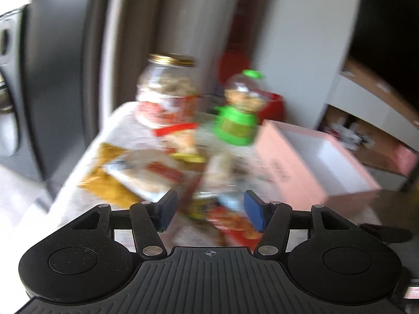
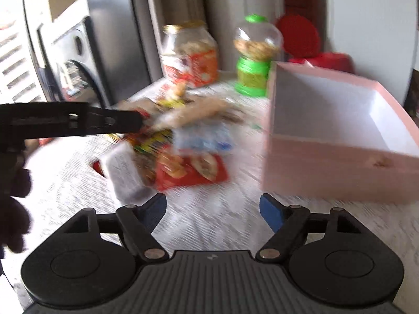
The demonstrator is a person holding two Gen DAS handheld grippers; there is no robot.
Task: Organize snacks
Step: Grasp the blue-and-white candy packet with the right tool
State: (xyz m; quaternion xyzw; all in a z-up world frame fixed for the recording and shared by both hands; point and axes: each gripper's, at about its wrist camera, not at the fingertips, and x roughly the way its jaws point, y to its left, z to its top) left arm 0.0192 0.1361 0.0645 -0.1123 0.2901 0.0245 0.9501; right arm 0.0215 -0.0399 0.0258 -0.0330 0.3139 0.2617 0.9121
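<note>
A heap of snack packets lies on the white-clothed table, among them a red one, a white one and a blue one. An open pink box with a white inside stands to their right, nothing visible in it. My left gripper hangs open above the packets, and its black body reaches in from the left toward the heap. My right gripper is open over bare cloth, short of the red packet. Both views are blurred.
A gold-lidded glass jar and a green-based clear dispenser stand at the table's far end, a red container behind them. Grey appliances stand on the left. Shelves with cardboard boxes are on the right.
</note>
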